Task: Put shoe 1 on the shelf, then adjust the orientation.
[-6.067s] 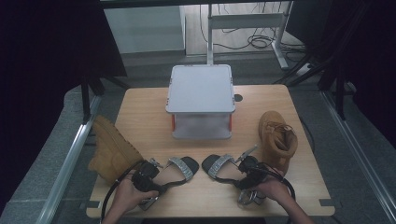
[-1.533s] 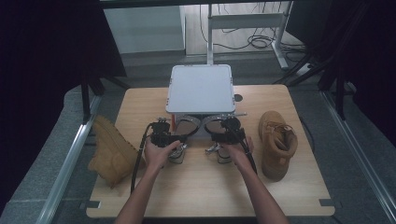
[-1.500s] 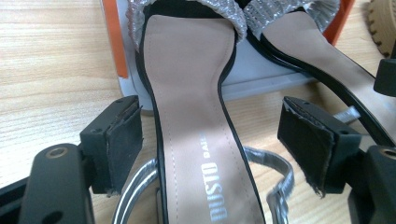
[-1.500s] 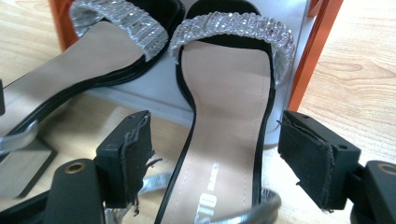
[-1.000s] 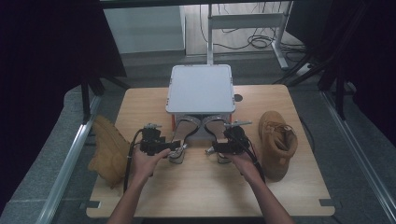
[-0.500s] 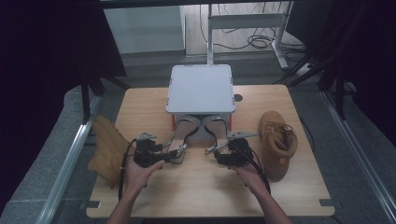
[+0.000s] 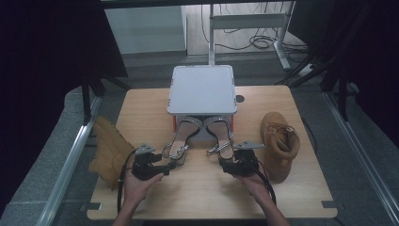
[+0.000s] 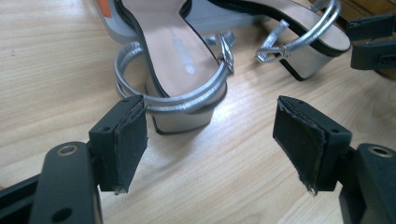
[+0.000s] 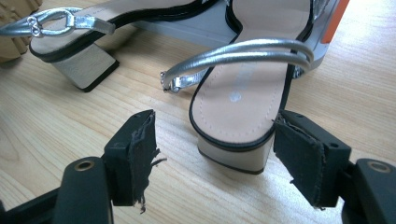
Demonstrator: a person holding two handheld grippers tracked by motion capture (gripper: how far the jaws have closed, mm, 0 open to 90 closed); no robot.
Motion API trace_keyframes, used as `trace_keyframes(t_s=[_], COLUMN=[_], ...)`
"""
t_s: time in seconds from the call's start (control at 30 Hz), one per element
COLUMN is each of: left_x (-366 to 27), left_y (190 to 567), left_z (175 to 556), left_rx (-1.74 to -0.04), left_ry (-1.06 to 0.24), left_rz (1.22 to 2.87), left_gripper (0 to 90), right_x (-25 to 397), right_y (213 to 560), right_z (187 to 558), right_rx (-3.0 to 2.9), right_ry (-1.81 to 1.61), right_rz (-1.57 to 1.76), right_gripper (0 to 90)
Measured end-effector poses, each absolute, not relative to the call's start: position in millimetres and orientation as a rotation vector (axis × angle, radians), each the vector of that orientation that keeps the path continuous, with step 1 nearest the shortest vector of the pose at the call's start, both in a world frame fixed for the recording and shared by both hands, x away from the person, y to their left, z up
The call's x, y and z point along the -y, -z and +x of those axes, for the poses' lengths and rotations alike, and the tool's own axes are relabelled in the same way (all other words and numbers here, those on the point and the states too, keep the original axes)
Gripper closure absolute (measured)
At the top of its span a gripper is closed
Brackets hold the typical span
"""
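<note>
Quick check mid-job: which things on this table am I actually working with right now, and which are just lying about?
In the job:
left silver sandal, toe under the rack
right silver sandal, toe under the rack
grey shoe rack
left gripper, open behind its sandal's heel
right gripper, open at its sandal's heel

Lying about:
tan boot, right side
tan boot on its side, left edge

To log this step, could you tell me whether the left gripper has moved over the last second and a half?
Yes: the left gripper has drawn back from the white rack towards the table's near edge.
</note>
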State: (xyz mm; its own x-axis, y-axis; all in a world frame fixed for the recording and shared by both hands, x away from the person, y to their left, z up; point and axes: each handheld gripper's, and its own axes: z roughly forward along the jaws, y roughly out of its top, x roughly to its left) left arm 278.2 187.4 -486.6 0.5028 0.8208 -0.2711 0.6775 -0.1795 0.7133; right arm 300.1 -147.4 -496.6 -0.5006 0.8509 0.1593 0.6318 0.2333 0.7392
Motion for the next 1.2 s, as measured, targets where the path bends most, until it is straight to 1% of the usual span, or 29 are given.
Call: trace_keyframes(t_s=[0.43, 0.67, 1.1, 1.2], left_x=[-184, -178, -156, -151], left_y=[502, 512, 531, 529], left_z=[268, 267, 292, 297], left_rx=[-1.244, -1.264, -1.334, -1.334], left_ry=[-0.227, -0.263, -0.356, -0.375], left_rz=[1.954, 2.000, 2.016, 2.002], left_gripper=[26.3, 26.2, 27.7, 29.8], right_x=[155, 151, 146, 145], right_y=[510, 516, 524, 526], right_z=[291, 292, 301, 304], right_rx=[-2.181, -2.189, -2.168, -2.160], right_ry=[-1.170, -1.157, -1.092, -1.086], right_rz=[1.362, 1.350, 1.351, 1.360], right_gripper=[31.3, 31.0, 29.9, 29.9])
